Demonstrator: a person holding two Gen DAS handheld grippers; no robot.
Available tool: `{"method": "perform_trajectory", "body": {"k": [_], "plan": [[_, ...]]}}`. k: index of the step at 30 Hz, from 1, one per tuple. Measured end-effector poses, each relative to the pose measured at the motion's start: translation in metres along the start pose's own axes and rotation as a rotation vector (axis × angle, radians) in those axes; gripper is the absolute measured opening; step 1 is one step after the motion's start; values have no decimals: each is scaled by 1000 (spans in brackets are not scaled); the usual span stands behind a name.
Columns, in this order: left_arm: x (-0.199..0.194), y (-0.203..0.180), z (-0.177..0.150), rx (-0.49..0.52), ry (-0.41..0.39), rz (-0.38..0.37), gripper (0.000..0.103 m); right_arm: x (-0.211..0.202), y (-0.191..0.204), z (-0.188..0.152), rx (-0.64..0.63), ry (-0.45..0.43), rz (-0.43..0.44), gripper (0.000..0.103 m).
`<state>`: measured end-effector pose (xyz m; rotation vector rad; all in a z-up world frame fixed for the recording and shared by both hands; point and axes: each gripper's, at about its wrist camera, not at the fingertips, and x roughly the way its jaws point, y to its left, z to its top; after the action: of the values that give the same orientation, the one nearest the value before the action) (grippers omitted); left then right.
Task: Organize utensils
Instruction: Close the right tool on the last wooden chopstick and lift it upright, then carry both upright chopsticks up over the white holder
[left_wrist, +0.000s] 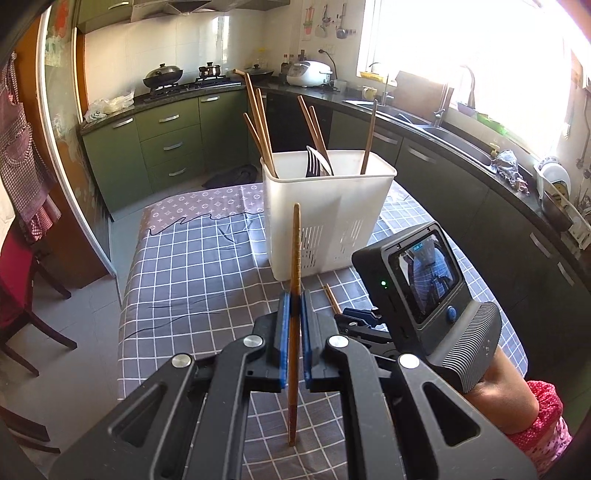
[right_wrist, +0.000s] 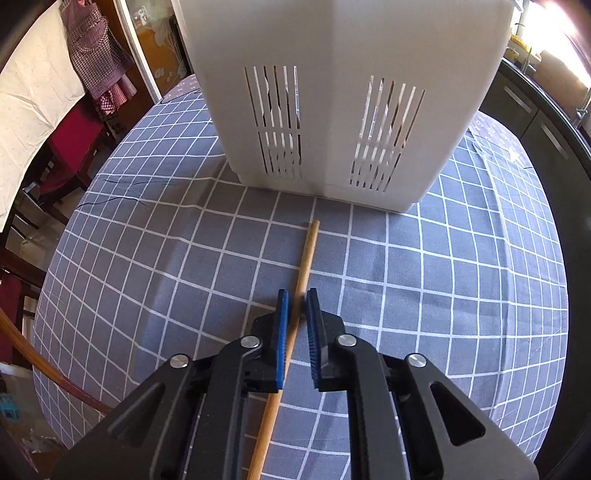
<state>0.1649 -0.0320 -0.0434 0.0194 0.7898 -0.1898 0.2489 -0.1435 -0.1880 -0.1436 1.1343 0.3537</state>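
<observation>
A white slotted utensil holder stands on the checked tablecloth; it holds several brown chopsticks and a fork. My left gripper is shut on a dark brown chopstick, held upright above the cloth, in front of the holder. My right gripper is low over the cloth, its blue pads around a light wooden chopstick that lies pointing at the holder; a small gap shows at the right pad. The right gripper's body shows in the left wrist view.
The table's edges fall off left and right. Green kitchen cabinets, a stove with pans and a sink counter lie behind. A red chair stands at the left. The left-held chopstick crosses the right wrist view's lower left.
</observation>
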Motion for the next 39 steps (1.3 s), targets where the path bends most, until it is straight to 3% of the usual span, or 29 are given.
{"method": "perform_trajectory", "body": {"k": [6,15,23,39], "plan": [[-1,-1,1,-1,-2,-2,6,-30,-23,-13,35,-70,59,7],[-8,-5,5,6,-24,-7,6,-139,-50,-18,63,-342,109,7],[-10,-11,11,18,-55,-6,6,-184,-50,-25,53,-478,101,7],[1,-21,23,41,-52,-12,6,-184,-49,-15,18,-482,102,7]]}}
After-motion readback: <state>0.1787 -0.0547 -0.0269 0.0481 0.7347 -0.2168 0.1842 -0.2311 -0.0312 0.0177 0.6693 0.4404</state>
